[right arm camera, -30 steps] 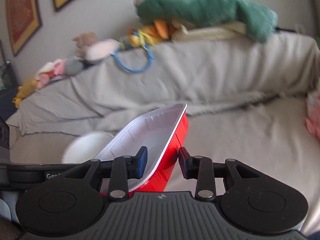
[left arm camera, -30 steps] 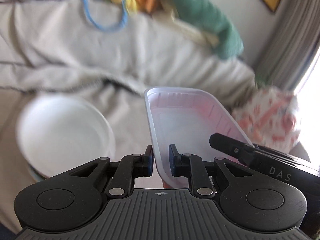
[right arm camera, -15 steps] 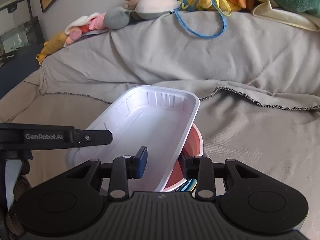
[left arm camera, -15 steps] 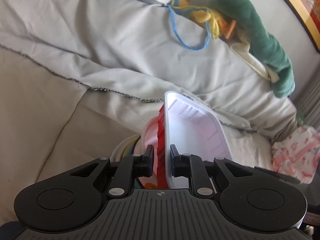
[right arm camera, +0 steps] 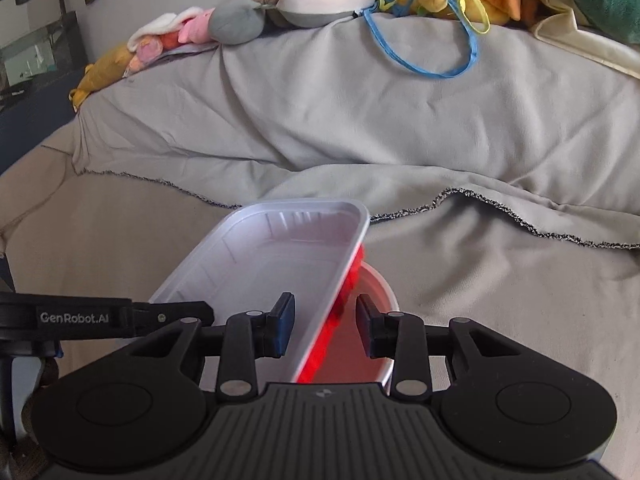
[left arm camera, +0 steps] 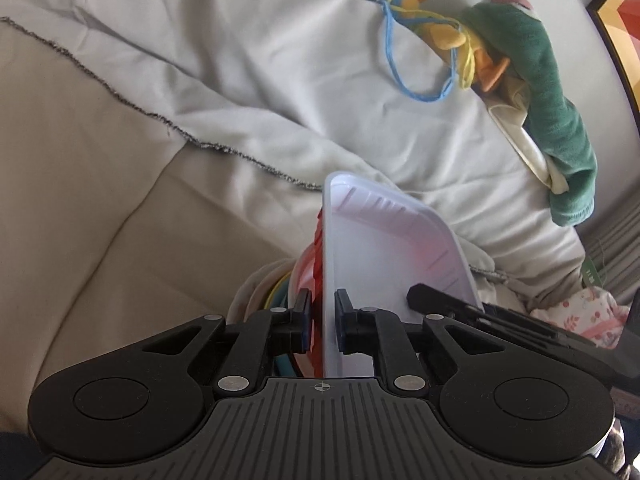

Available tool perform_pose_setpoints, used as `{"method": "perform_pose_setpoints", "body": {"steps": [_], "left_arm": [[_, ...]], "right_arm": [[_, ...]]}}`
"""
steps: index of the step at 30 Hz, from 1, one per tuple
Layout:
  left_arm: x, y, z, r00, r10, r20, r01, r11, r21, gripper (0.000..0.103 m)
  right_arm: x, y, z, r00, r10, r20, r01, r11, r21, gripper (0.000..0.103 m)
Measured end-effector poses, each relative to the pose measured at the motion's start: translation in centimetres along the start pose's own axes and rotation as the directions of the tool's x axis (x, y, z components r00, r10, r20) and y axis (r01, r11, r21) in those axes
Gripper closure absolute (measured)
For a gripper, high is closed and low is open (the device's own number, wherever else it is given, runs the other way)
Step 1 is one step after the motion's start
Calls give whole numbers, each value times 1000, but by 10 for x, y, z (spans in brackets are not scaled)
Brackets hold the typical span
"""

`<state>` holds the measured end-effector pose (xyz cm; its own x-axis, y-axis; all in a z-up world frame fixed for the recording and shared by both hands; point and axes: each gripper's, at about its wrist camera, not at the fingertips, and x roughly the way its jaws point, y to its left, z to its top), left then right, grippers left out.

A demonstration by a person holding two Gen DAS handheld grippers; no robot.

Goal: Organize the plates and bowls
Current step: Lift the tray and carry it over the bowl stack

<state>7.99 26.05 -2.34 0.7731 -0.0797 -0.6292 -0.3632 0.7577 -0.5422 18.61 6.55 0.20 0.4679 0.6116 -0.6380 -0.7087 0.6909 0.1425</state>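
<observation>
The left gripper (left arm camera: 319, 322) pinches the rim of the white-and-red tray (right arm camera: 280, 268), held tilted over the red bowl (right arm camera: 374, 292) stacked on the sofa; the right gripper (right arm camera: 325, 326) straddles the opposite rim, jaws apart. With only one grip holding, the tray may slide off the stack. The left gripper's arm reads "GenRobot.AI" (right arm camera: 74, 317)

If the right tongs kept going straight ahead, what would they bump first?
Probably the red-and-white tray: its rim already sits between the open right tongs. Past it comes the grey blanket, though depth is hard to judge.
</observation>
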Motion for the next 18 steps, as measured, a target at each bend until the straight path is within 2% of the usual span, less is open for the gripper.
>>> {"method": "perform_pose_setpoints", "body": {"steps": [5,8,12,16,18], "left_arm": [[-8,-18,-1,1000,-24,13,23,998,51,87],[-14,-28,0,999,-19,29,16,996,83,85],[-19,-26,-1,999,19,40,-22,996,81,85],[-19,-29,4,999,5,38,-7,998,69,85],[-18,-35,8,998,5,58,-10,996,92,85]], "right_arm": [[-10,-12,-4,1000,-5,7,5,1000,24,70],[-14,-17,-5,999,-35,12,35,999,18,70],[-15,-22,-8,998,-64,14,63,998,29,70],[-19,-18,-3,999,-35,31,34,999,30,70],[-22,-13,5,996,-62,62,62,998,11,70]]}}
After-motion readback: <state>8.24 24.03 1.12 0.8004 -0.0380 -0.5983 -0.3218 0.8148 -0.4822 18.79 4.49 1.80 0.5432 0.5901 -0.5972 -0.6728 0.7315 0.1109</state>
